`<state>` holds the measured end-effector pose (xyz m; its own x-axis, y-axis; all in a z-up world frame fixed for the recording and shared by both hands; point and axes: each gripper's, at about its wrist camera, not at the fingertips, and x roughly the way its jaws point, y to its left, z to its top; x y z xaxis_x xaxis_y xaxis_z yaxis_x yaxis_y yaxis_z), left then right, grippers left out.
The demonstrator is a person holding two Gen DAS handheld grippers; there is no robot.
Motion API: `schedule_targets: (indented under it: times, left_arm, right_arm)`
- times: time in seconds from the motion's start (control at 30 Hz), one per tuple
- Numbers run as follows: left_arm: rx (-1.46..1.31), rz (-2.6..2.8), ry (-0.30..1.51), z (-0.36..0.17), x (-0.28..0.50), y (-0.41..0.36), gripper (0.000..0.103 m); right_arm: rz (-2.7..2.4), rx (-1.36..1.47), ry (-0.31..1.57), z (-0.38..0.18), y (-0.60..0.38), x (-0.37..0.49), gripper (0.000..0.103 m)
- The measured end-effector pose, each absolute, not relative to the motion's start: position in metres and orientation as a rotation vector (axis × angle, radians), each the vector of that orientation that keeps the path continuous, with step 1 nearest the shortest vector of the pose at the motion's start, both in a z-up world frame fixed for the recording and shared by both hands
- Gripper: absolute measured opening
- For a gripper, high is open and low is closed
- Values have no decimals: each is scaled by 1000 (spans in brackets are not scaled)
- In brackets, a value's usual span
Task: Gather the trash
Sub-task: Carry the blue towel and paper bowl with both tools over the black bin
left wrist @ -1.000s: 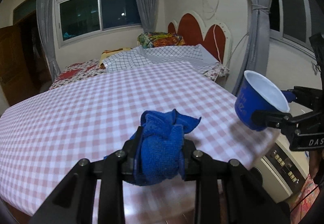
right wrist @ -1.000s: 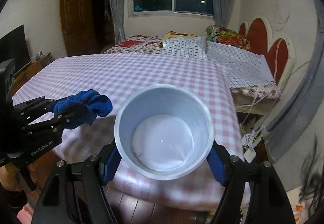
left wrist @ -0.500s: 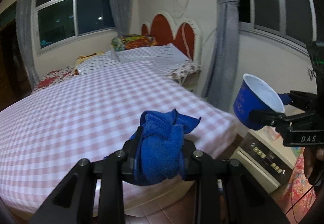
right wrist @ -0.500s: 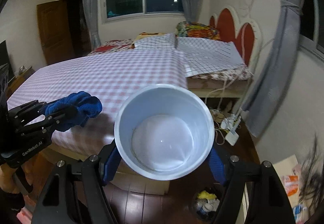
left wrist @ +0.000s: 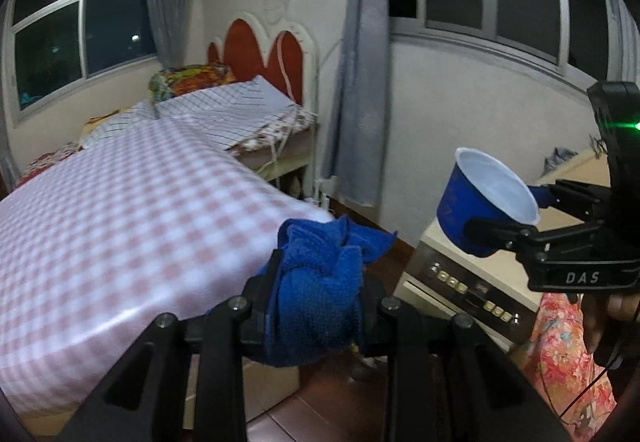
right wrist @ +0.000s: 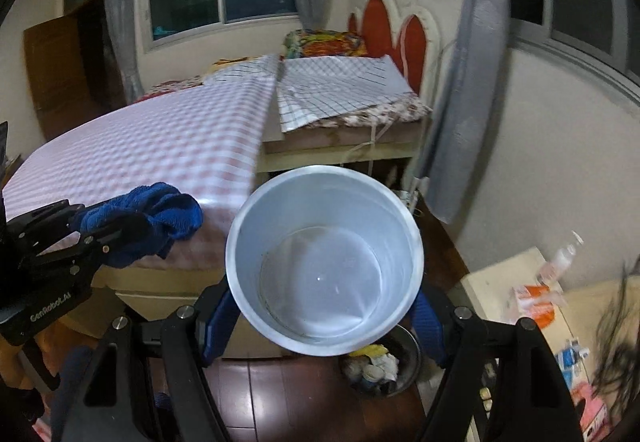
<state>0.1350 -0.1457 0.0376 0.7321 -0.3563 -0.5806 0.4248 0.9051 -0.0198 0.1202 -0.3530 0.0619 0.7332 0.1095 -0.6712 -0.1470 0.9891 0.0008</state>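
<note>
Left gripper (left wrist: 316, 302) clamped on a bunched blue cloth (left wrist: 320, 282), knobbly terry weave, folds spilling over the black jaws. Right gripper (right wrist: 324, 318) clamped on a round cup (right wrist: 324, 266), blue outside, smooth white inside, tilted, mouth open toward the lens, nothing visible inside. Both held in the air just off the corner of the table (left wrist: 120, 222), cloth beside the cup. Table draped in glossy pink-and-white checked sheet, blurred. Directly below the cup, off the table's corner, on dark wooden floor, a round dark bin (right wrist: 384, 366) with crumpled scraps inside. Beyond the table, bed with a red scalloped headboard (left wrist: 260, 54); grey curtain (left wrist: 360, 82) beside it.
</note>
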Motion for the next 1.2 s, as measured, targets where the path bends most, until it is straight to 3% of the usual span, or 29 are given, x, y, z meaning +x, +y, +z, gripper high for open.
schedule_targets:
  times: [0.63, 1.2]
  left_arm:
    - [120, -554, 752, -45, 148, -242, 30]
    - [157, -593, 944, -167, 195, -294, 30]
  right_arm:
    - [34, -3, 842, -26, -445, 119, 77]
    - [40, 28, 1018, -174, -498, 158, 77]
